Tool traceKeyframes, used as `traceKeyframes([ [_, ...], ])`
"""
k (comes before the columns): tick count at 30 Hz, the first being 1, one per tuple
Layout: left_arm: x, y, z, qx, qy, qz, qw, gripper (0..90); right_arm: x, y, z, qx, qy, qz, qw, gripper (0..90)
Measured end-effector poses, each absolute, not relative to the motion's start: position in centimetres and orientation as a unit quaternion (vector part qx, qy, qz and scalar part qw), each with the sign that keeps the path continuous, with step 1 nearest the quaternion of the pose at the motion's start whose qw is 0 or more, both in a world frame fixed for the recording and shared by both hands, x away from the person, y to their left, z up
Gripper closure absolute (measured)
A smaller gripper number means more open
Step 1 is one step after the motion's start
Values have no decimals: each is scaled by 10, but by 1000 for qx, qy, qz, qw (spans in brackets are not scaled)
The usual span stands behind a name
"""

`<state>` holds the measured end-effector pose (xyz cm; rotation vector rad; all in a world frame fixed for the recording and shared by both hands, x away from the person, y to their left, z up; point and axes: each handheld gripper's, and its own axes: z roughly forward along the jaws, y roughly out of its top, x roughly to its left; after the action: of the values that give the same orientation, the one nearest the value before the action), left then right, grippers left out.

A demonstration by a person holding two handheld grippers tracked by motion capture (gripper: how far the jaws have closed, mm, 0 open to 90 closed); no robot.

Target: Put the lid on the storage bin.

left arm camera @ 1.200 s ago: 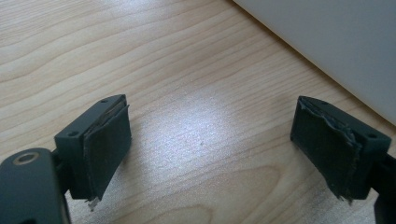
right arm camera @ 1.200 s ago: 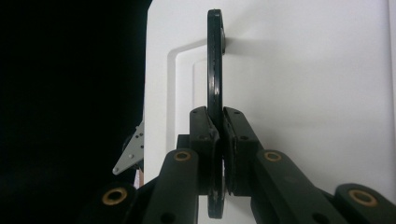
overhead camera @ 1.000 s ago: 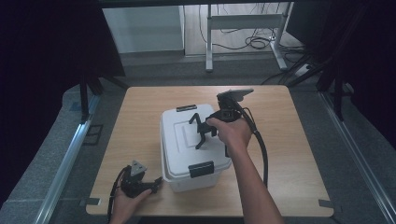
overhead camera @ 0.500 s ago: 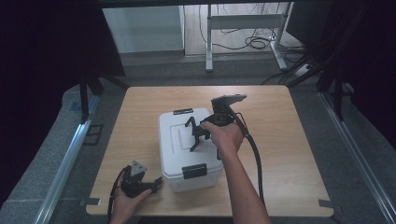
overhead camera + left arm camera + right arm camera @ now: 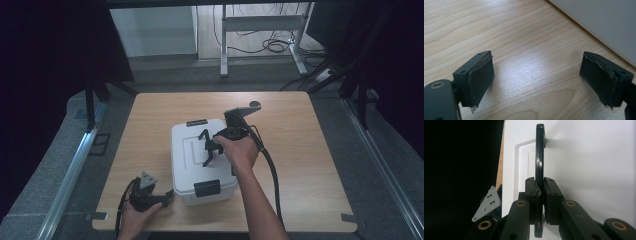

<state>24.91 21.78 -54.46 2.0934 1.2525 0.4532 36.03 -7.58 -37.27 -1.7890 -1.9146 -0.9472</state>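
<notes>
Right hand-held gripper (image 5: 539,195) clamps box (image 5: 186,155) handle (image 5: 539,157).

White lidded storage box (image 5: 192,160) with black end latches (image 5: 207,188), standing upright near the centre of the wooden surface (image 5: 310,165); its black carry handle (image 5: 539,157) is raised edge-on above the lid.

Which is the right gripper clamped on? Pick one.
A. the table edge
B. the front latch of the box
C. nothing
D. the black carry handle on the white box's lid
D: in the right gripper view the right gripper has its jaws closed on the thin black handle raised over the white box.
</notes>
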Motion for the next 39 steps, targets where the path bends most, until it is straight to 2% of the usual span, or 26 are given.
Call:
traceKeyframes([
  [7,249,218,-545,799,477,173,324,118,362,-79,-377,-632,-669,-341,192,808],
  [18,250,218,-545,799,476,172,324,118,363,-79,-377,-625,-676,-340,192,788],
  [19,250,218,-545,799,476,172,324,118,363,-78,-376,-616,-688,-339,183,740],
  [20,250,218,-545,799,475,172,324,118,363,-78,-376,-616,-688,-339,183,740],
  [25,250,218,-545,800,475,172,324,118,362,-83,-366,-600,-696,-355,173,603],
  [29,250,218,-545,800,475,172,324,118,361,-88,-362,-595,-700,-357,167,569],
  [39,251,218,-545,801,473,171,325,117,358,-111,-366,-569,-714,-384,141,557],
])
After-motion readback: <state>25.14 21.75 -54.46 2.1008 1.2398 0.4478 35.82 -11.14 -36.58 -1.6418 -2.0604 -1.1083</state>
